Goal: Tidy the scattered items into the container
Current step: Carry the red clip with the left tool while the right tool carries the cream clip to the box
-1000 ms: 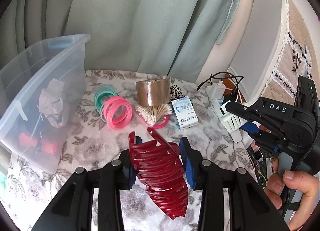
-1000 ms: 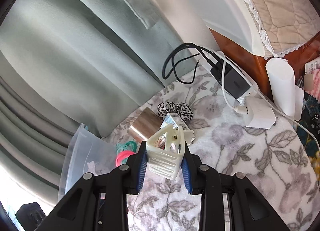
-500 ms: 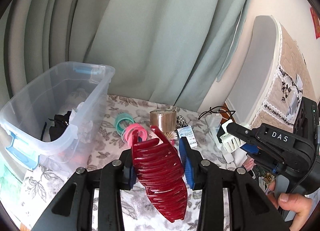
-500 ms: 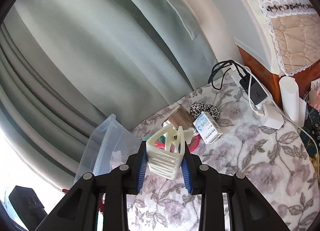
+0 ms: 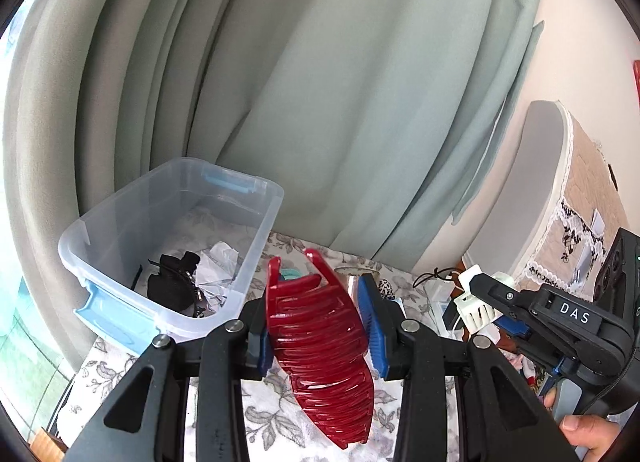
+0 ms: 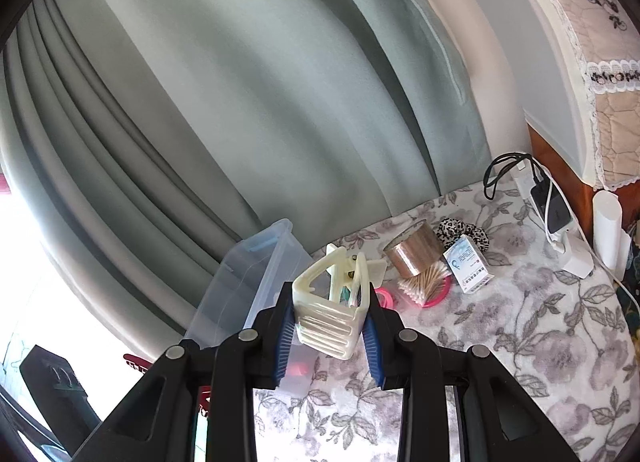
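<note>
1. While both hands are up over the floral tablecloth (image 6: pixel 520 342), the left gripper (image 5: pixel 320 326) is clamped on a big dark red hair claw (image 5: pixel 320 342), blue pads pressing both sides, teeth pointing back toward the camera.
2. Right gripper (image 6: pixel 330 326) is squeezed onto a cream hair claw (image 6: pixel 332 314), same deal, pads tight against it.
3. Clear plastic bin (image 5: pixel 256 230) with blue latches sits at the left by the green curtain (image 5: pixel 320 82). Inside it: a black clip (image 5: pixel 172 282) and some crumpled paper (image 5: pixel 218 266).
4. Left out on the cloth: roll of brown tape (image 6: pixel 414 252), cotton swabs (image 6: pixel 424 284) lying on a pink ring (image 6: pixel 438 296), small white-blue box (image 6: pixel 468 264), leopard scrunchie (image 6: pixel 464 230), white charger (image 6: pixel 576 256).
5. Neither claw is in the bin yet.
</note>
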Motion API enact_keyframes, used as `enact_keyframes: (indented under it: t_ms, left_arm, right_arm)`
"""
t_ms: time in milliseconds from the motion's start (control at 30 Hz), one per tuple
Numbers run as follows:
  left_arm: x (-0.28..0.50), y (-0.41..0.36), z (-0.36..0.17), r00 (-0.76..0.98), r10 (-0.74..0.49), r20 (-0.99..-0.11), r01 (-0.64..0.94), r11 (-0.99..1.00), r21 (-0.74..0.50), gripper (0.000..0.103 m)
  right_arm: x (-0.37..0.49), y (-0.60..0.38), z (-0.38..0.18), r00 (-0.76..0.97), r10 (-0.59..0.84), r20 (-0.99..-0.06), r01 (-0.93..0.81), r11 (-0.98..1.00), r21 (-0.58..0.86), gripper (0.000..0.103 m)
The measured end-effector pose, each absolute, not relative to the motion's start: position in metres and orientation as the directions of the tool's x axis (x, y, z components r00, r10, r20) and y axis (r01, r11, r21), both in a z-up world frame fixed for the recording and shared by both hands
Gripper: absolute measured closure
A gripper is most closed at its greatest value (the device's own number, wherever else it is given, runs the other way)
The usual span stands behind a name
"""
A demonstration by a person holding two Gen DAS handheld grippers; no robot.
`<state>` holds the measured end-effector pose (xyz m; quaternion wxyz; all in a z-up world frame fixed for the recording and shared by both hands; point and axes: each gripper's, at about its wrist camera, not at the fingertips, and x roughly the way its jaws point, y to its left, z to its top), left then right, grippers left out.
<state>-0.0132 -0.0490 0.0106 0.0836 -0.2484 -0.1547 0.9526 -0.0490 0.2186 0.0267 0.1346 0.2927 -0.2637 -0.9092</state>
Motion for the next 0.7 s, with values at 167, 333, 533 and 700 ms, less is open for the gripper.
enact_keyframes:
  t_ms: [167,333,533,700]
  left_arm:
    - [-0.01,-0.069,0.014,-0.877,0.21,-0.432,-0.049,-0.934,-0.355,0.064]
    - [-0.008,-0.091,0.017,-0.889,0.187,-0.418,-0.016,-0.925,-0.379,0.064]
    - [-0.006,-0.121,0.019,-0.902,0.143,-0.407,0.035,-0.916,-0.4,0.064]
    - [-0.006,-0.148,0.015,-0.907,0.098,-0.41,0.092,-0.903,-0.421,0.064]
  right_arm:
    - [-0.047,0.197,0.035,-0.785,-0.42,-0.455,0.135,-0.833,0.536,0.07]
    - [-0.047,0.177,0.039,-0.774,-0.444,-0.452,0.174,-0.835,0.521,0.07]
    - [-0.05,0.15,0.04,-0.752,-0.474,-0.458,0.217,-0.834,0.507,0.07]
    - [-0.054,0.126,0.04,-0.729,-0.498,-0.469,0.253,-0.833,0.492,0.07]
